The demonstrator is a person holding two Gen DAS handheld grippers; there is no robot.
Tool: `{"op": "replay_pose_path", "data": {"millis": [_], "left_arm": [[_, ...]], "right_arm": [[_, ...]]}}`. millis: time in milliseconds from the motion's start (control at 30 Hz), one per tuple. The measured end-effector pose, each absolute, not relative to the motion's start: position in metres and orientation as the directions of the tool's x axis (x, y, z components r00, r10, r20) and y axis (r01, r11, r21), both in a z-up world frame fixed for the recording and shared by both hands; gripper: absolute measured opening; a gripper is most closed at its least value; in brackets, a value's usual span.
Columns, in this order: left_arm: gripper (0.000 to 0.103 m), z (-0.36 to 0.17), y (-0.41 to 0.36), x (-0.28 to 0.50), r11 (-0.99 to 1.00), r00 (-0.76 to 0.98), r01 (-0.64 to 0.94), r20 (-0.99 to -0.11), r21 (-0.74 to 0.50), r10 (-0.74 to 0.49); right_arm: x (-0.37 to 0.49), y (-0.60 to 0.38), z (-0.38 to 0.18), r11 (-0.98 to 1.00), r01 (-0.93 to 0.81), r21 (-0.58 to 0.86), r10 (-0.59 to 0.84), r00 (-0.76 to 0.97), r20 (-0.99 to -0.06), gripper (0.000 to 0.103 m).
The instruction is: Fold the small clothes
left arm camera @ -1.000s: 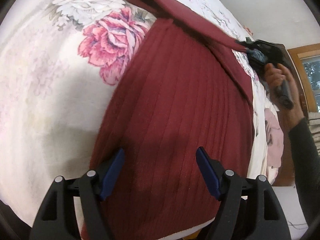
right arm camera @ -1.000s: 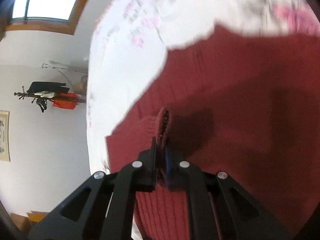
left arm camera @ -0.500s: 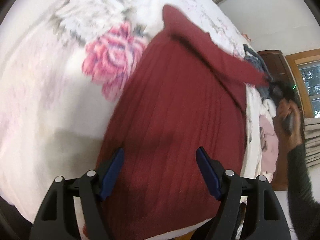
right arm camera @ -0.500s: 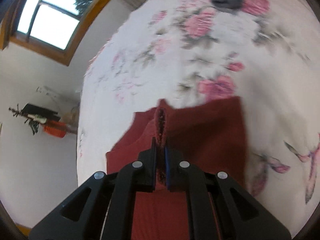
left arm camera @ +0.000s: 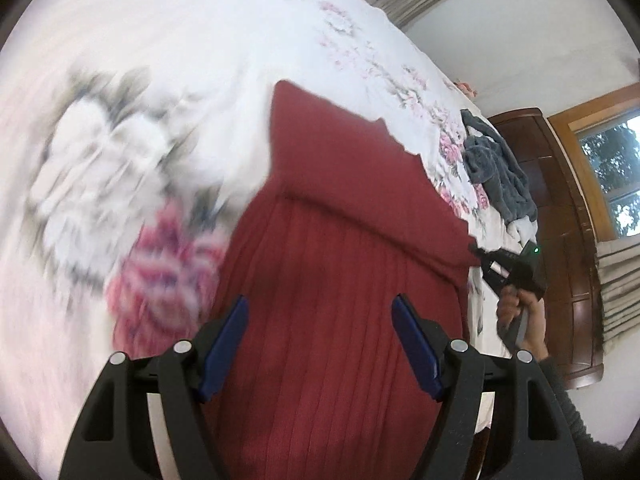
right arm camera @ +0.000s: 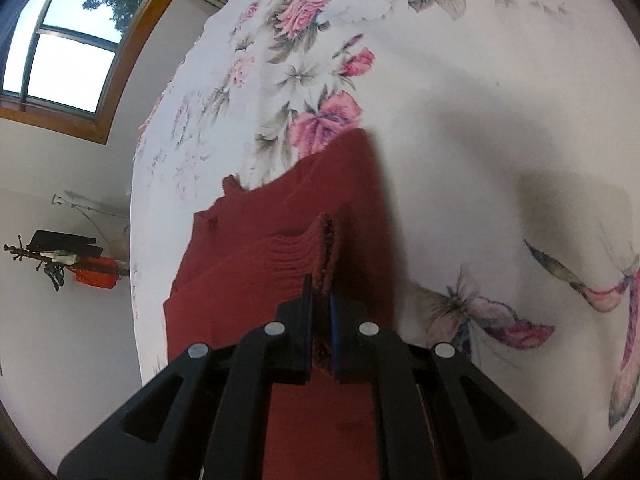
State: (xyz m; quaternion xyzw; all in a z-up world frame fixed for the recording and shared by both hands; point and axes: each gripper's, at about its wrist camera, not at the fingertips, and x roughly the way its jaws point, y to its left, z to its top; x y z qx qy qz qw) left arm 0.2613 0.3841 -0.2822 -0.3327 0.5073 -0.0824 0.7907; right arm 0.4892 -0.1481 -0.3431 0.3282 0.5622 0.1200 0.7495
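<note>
Here, a dark red ribbed garment [left arm camera: 332, 320] is spread on a floral bedsheet [left arm camera: 180, 80], directly beneath and ahead of the left gripper [left arm camera: 320, 334], whose jaws are held wide apart and empty. A folded edge of the garment is pinched between the clenched jaws of the right gripper [right arm camera: 320, 300].

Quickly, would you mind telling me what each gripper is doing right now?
Left gripper: open, holding nothing, above the red knit garment.
Right gripper: shut on an edge of the red knit garment.
</note>
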Motion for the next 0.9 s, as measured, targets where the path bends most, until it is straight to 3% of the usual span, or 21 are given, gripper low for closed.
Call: {"op": "replay_pose_path", "data": {"millis": [33, 100, 267, 467, 533, 633, 733, 800, 900], "left_arm": [[0.074, -0.282, 0.384, 0.27, 0.768, 0.47, -0.202, -0.748, -0.608, -0.469], [0.074, -0.281, 0.385, 0.291, 0.777, 0.462, -0.192, -0.754, -0.6, -0.468], [0.074, -0.271, 0.399, 0.369, 0.76, 0.478, -0.168, -0.726, -0.628, -0.494], [0.074, -0.299, 0.389, 0.46, 0.722, 0.412, -0.165, -0.712, -0.672, -0.569], [0.074, -0.32, 0.385, 0.475, 0.736, 0.376, -0.205, -0.746, -0.645, -0.55], [0.072, -0.359, 0.391, 0.48, 0.74, 0.327, -0.287, -0.789, -0.608, -0.521], [0.072, -0.348, 0.392, 0.474, 0.748, 0.34, -0.275, -0.788, -0.605, -0.513], [0.072, -0.325, 0.386, 0.463, 0.723, 0.378, -0.184, -0.727, -0.666, -0.574], [0.072, -0.316, 0.37, 0.445, 0.683, 0.356, -0.085, -0.662, -0.726, -0.659]], "right_arm": [[0.49, -0.148, -0.346, 0.763, 0.186, 0.618, 0.544, 0.33, -0.771, 0.011], [0.491, -0.156, -0.346, 0.772, 0.199, 0.603, 0.522, 0.343, -0.781, 0.012], [0.489, -0.177, -0.316, 0.692, 0.17, 0.701, 0.576, 0.455, -0.679, 0.012], [0.5, -0.139, -0.341, 0.722, 0.086, 0.686, 0.638, 0.299, -0.71, 0.012], [0.501, -0.141, -0.362, 0.727, 0.132, 0.673, 0.627, 0.272, -0.73, 0.002], [0.497, -0.153, -0.374, 0.702, 0.167, 0.692, 0.638, 0.284, -0.716, 0.0], [0.488, -0.156, -0.358, 0.676, 0.131, 0.726, 0.663, 0.321, -0.676, 0.008], [0.482, -0.15, -0.35, 0.639, 0.089, 0.764, 0.711, 0.31, -0.631, 0.009], [0.476, -0.136, -0.365, 0.674, 0.077, 0.734, 0.702, 0.241, -0.67, 0.006]]}}
